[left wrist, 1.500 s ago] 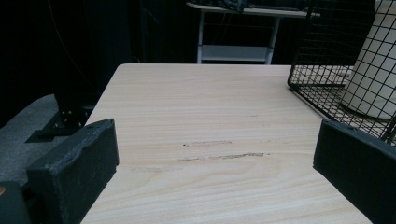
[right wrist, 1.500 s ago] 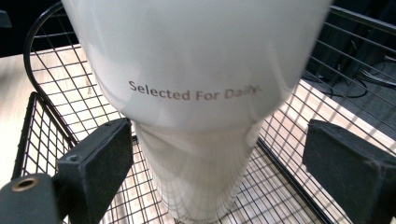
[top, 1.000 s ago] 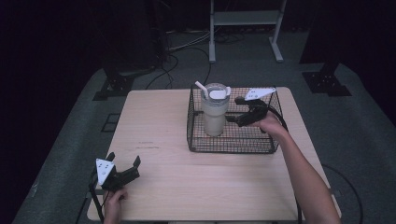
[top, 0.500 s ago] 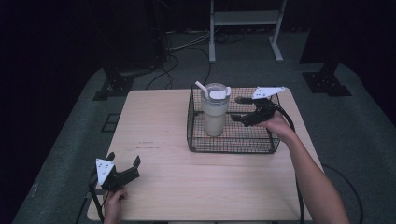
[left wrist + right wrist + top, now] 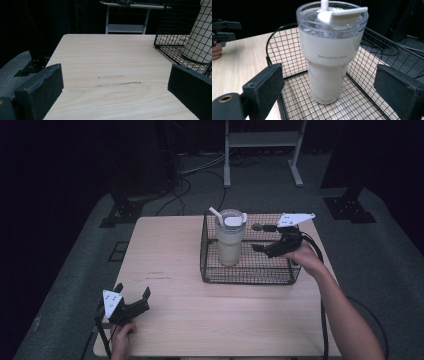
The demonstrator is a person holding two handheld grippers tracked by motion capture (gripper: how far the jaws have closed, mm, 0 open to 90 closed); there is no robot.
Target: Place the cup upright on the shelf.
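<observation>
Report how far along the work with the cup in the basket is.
Done: the cup stands upright in the wire basket, lid and straw on. In hand: the right claw hovers open inside the basket beside the cup, jaws apart, not touching it. Left: closing on the cup or moving it, whichever is meant. The left claw rests open near the table's front corner.

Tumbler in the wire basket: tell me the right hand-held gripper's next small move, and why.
Probably ease the right hand-held gripper forward until its open jaws straddle the tumbler, then close. The cup stands upright inside the wire basket, centred between the jaws but ahead of them, so nothing is gripped yet. The left hand-held gripper rests open at the table's near corner.
</observation>
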